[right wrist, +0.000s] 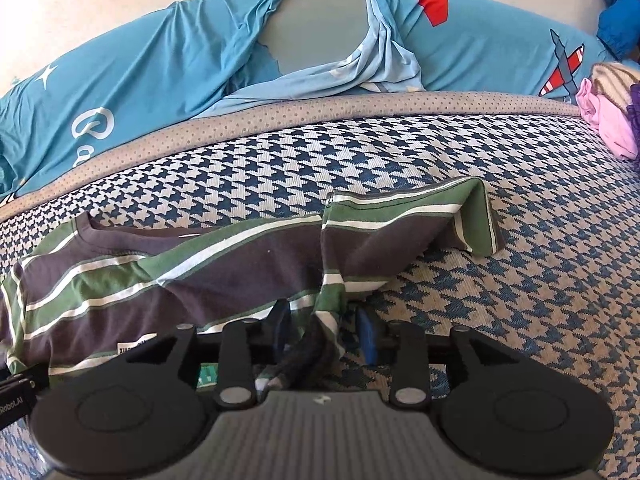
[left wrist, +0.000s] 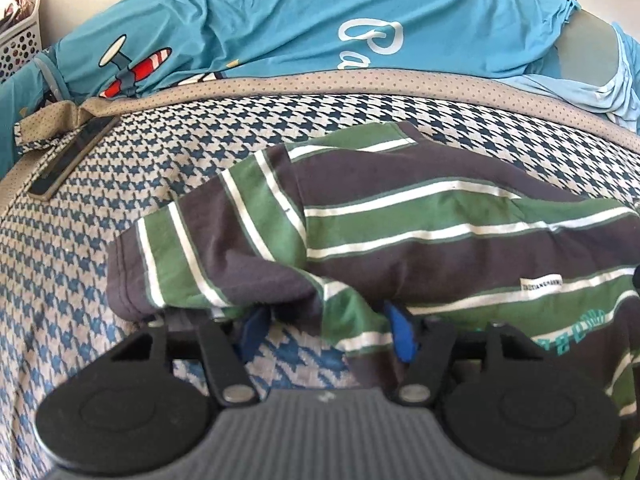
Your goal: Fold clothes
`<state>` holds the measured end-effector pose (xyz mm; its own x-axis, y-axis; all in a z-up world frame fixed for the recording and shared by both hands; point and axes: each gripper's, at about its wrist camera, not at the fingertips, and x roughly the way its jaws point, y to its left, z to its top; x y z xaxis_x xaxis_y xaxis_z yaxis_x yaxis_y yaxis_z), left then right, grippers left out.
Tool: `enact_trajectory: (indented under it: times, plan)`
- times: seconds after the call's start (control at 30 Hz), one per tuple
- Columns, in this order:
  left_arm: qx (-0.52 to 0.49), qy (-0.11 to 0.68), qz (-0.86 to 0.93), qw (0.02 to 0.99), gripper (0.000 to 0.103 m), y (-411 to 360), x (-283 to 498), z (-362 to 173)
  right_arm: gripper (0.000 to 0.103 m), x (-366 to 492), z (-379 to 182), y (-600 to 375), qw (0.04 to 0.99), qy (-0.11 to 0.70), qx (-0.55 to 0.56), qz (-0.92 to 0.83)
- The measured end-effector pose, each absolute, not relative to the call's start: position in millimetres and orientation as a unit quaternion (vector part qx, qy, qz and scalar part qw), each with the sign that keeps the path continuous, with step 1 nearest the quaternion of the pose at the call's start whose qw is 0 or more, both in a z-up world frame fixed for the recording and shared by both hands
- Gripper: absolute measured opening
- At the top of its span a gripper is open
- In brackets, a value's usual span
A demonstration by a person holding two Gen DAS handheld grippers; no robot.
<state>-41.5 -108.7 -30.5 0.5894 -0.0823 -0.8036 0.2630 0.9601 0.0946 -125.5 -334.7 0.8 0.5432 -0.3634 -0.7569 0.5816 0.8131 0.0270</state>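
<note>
A shirt striped in green, dark grey and white lies crumpled on a blue-and-white houndstooth bedspread. My left gripper is at the shirt's near edge. Its blue pads stand apart, with a fold of the hem hanging between them and bedspread showing in the gap. In the right wrist view the same shirt stretches to the left, one sleeve folded up at the right. My right gripper has a bunched twist of shirt fabric between its pads, with gaps beside the cloth.
A dark flat phone lies on the bedspread's dotted grey border at the left. A blue quilt with aeroplane prints is heaped behind. A white perforated basket stands at the far left. Pink and purple clothes are piled at the far right.
</note>
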Motion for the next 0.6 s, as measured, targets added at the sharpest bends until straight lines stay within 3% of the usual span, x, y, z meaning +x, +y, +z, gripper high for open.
enact_trajectory:
  times: [0.33,0.43,0.53,0.6]
  plan:
    - [0.074,0.46,-0.093,0.88,0.052,-99,-35,-28,0.033,-124,0,-332,0.867,0.398,0.141,-0.265]
    - [0.069,0.46,-0.091,0.881,0.051,-96,-35,-27,0.027,-125,0,-332,0.867,0.399,0.142,-0.264]
    - [0.068,0.46,-0.092,0.88,0.051,-96,-35,-26,0.012,-127,3,-332,0.868,0.395,0.145,-0.265]
    - [0.068,0.46,-0.093,0.88,0.051,-96,-36,-25,0.01,-129,6,-332,0.871,0.385,0.15,-0.266]
